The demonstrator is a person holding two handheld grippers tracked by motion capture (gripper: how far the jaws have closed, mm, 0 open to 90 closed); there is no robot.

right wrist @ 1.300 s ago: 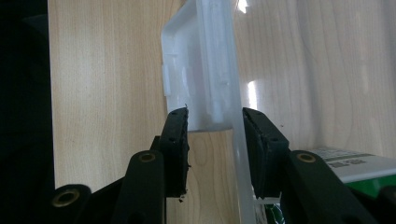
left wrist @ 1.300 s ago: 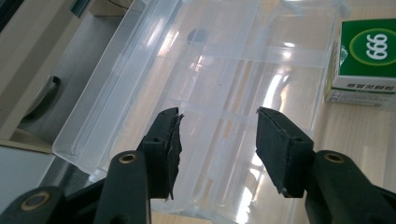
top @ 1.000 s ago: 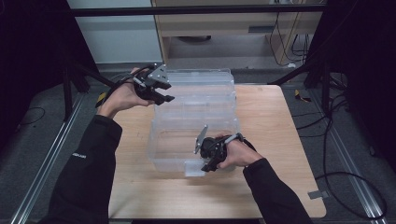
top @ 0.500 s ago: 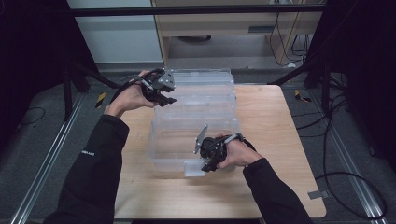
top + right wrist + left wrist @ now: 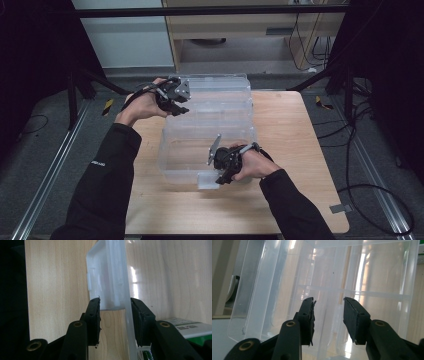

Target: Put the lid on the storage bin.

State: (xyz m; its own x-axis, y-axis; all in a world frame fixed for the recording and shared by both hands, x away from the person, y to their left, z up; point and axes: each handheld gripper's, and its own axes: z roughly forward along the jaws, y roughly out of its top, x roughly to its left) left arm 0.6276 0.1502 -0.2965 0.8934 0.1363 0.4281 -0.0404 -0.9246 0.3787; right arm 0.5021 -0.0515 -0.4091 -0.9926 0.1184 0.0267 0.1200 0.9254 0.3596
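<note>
We judge the step in hand to be taking hold of two clear bins, one tool to each. The right tool point(image 5: 222, 180) is clamped on the near bin point(image 5: 200, 150) at its six o'clock rim. In the right gripper view the white lip fills the gap between the pads. The left tool point(image 5: 182, 110) sits at the nine o'clock corner of the far bin point(image 5: 220, 95). Its jaws stand at a middling width and have just been closing. In the left gripper view the clear wall lies beyond them, and no edge is pinched between the pads yet.

As we read it, the next move calls for the left tool to settle over that corner's rim and close fully. Both grips need to be firm before either bin is lifted or pulled apart, since the plastic looks smooth and the wall thin.

Both bins are transparent and empty, with rounded corners and faint ribs, so the wood grain shows through them. They stand at the middle of the worktop point(image 5: 295, 150), the far bin at twelve o'clock of the near one. Their walls look to be touching, though we cannot tell whether they are nested.
</note>
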